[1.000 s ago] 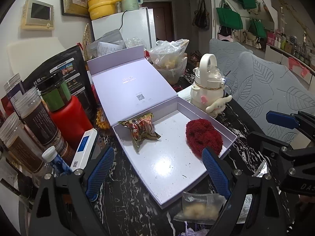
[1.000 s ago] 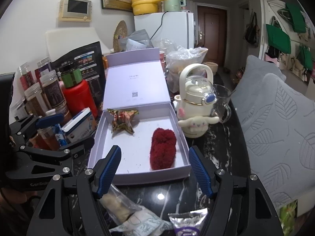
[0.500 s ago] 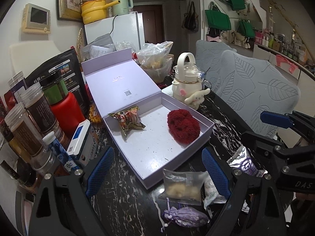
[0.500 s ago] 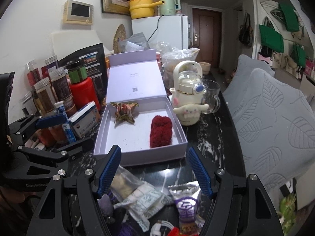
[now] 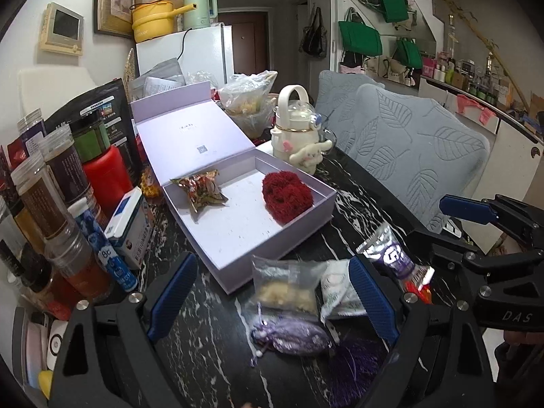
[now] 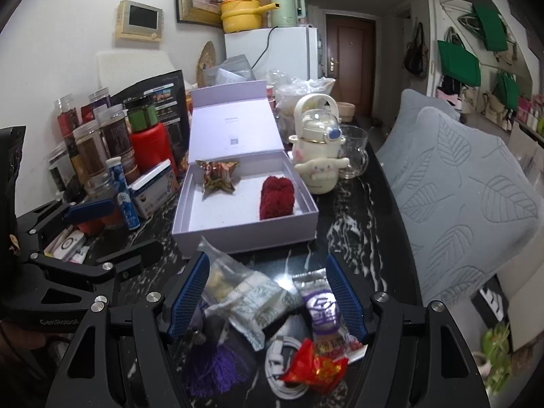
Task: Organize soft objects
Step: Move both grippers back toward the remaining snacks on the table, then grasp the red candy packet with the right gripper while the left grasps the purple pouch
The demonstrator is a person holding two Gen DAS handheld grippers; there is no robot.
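Observation:
An open lavender box (image 5: 306,227) (image 6: 244,234) holds a red fluffy ball (image 5: 287,197) (image 6: 277,197) and a star-shaped foil packet (image 5: 202,192) (image 6: 219,175). In front of it on the black marble table lie a clear pouch (image 5: 285,289) (image 6: 221,278), a white-green packet (image 5: 340,292) (image 6: 258,299), a purple-silver packet (image 5: 391,255) (image 6: 321,306), a lilac sachet (image 5: 292,336) and a purple tassel (image 5: 353,357) (image 6: 217,370). My left gripper (image 5: 272,265) hovers open over the pouch. My right gripper (image 6: 267,260) is open above the packets and holds nothing.
Jars and bottles (image 5: 61,183), a red bottle (image 5: 108,176) and a blue-white carton (image 5: 131,227) crowd the left side. A cream kettle-shaped bottle (image 5: 295,136) and a glass mug (image 6: 353,153) stand right of the box. A grey cushioned chair (image 5: 418,149) borders the table. A red packet (image 6: 316,363) and a white cable (image 6: 282,374) lie nearest.
Both grippers have drawn back from the box toward the near side of the table, bringing the loose packets, sachet and tassel into view. Neither gripper's opening has changed.

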